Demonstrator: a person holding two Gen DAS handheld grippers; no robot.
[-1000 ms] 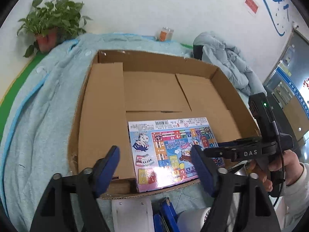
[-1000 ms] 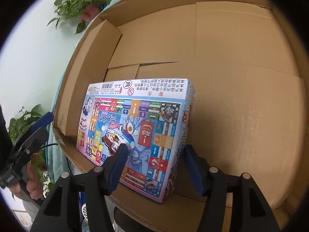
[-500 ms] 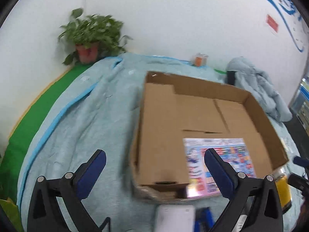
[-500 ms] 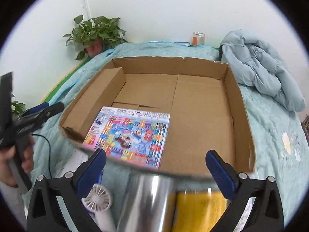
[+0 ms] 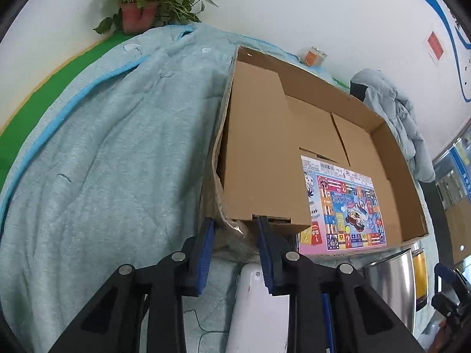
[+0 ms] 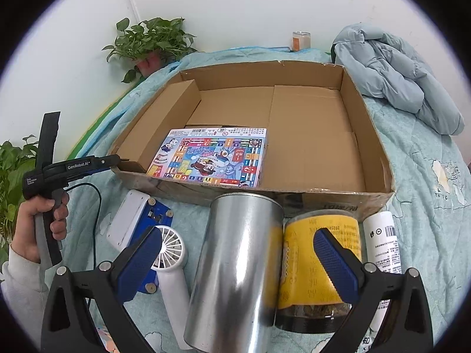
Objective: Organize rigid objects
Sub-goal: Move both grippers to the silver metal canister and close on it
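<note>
A shallow cardboard box (image 6: 323, 147) lies on the blue blanket, with a colourful game box (image 6: 210, 158) flat inside near its front wall; the game box also shows in the left wrist view (image 5: 344, 203). My left gripper (image 5: 235, 253) has closed on the box's front left corner (image 5: 232, 229), one finger on each side of the wall. My right gripper (image 6: 235, 253) is open and empty above a silver metal can (image 6: 235, 264) lying in front of the box. A yellow-labelled jar (image 6: 318, 264) lies beside the can.
In front of the box lie a white handheld fan (image 6: 172, 261), a white and blue device (image 6: 138, 223) and a white bottle (image 6: 385, 244). A grey-blue jacket (image 6: 397, 73) lies at the back right. A potted plant (image 6: 150, 44) and a small jar (image 6: 300, 41) stand by the wall.
My left gripper moved to the box's front left corner and closed on it. My right gripper pulled back out of the box, leaving the game box inside, and now hovers open over the silver can.
</note>
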